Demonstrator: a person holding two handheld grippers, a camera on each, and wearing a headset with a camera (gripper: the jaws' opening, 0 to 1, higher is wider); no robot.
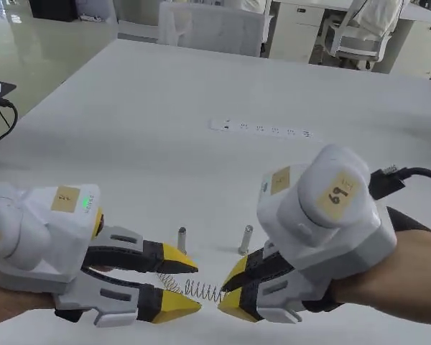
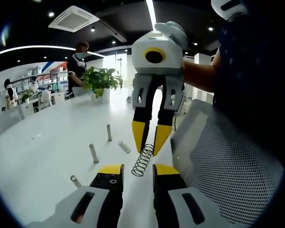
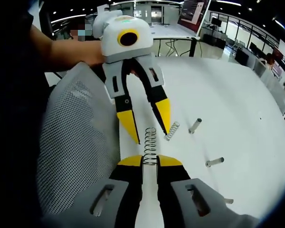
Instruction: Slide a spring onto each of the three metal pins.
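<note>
**Head view:** On a white desk point(image 1: 165, 144), the left gripper point(image 1: 194, 284) holds its yellow-tipped jaws spread apart. The right gripper point(image 1: 228, 287) pinches one end of a thin coiled wire spring point(image 1: 201, 290), which stretches level between the two grippers. Just behind them, two short metal pins point(image 1: 182, 239) stand upright and bare. A white power strip point(image 1: 262, 130) lies farther back. A tan sticker on the right gripper reads "69". The left gripper's sticker is too small to read.

**Left gripper view:** A third pin point(image 2: 75, 180) stands nearest, making a row of three. A potted plant point(image 2: 100, 81) sits at the far end of the desk.

**Right gripper view:** The right gripper's jaws are closed on the spring, whose free end reaches between the left gripper's open jaws. A second spring point(image 3: 171, 131) lies flat just beside a pin. A mesh chair back point(image 3: 80, 142) stands at the desk's edge.
</note>
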